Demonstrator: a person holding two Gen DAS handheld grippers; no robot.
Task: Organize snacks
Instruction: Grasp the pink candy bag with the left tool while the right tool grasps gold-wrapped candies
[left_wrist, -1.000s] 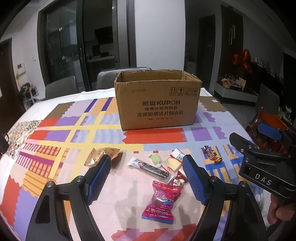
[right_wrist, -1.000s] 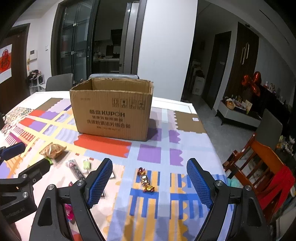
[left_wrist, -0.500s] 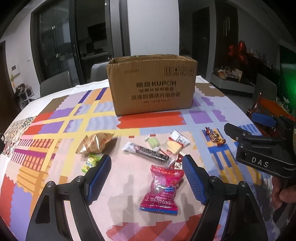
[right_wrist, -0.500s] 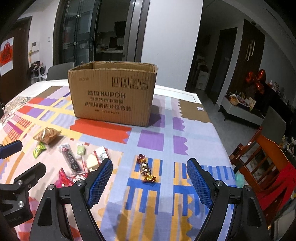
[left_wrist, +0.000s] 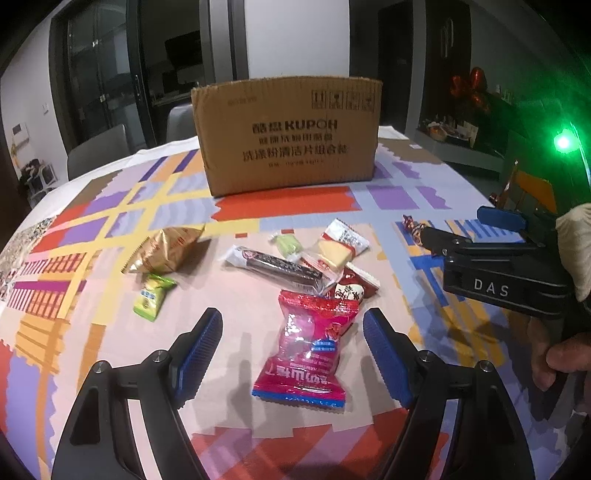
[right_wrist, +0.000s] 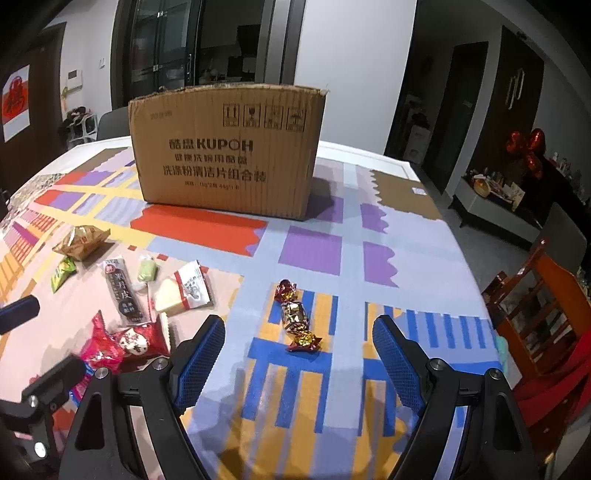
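Between the left tongs (left_wrist: 292, 345) (spread wide) lies a pink packet (left_wrist: 308, 350)

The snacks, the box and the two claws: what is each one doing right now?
Brown cardboard box: upright on the table; from here its top cannot be seen.
Pink-red plastic candy packet: flat on the cloth, sealed, between the left claw's pads, untouched.
Foil-wrapped twist candy: on the cloth, wrapped, ahead of the right claw.
Gold foil snack bag: lying closed.
Left claw: open, empty.
Right claw: open, empty.
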